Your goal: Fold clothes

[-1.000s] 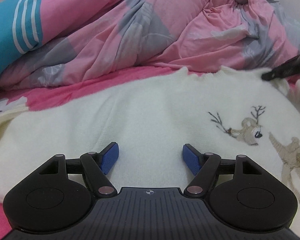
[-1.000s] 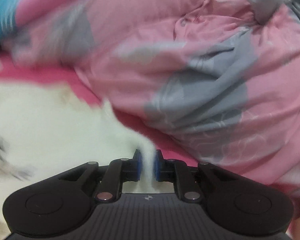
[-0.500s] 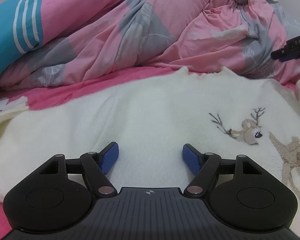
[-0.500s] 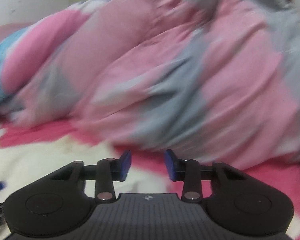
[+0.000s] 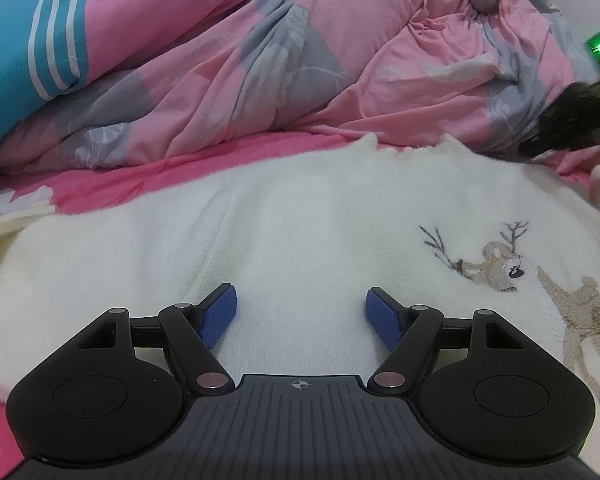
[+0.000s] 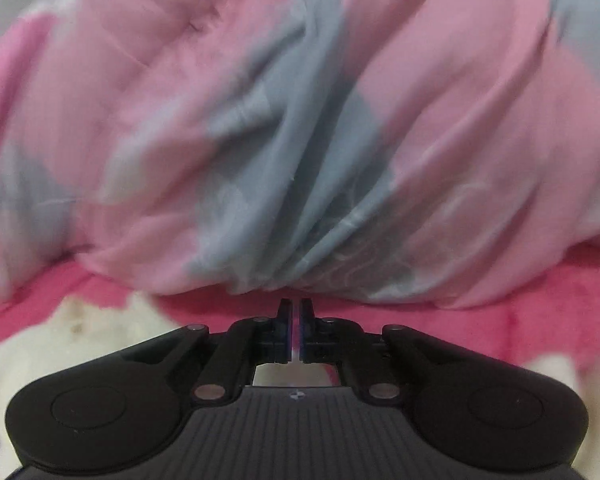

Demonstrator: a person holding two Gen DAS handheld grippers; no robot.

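Early days here: the white sweater [image 5: 300, 216] lies spread and unfolded on the bed, left gripper [image 5: 301, 316] gaping empty above it, right gripper [image 6: 296, 330] closed on nothing.

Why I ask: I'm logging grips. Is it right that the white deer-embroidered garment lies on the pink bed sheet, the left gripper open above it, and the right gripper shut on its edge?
Not quite. In the right wrist view the right gripper is shut on nothing. The white garment does lie on the pink sheet, with the left gripper open above it.
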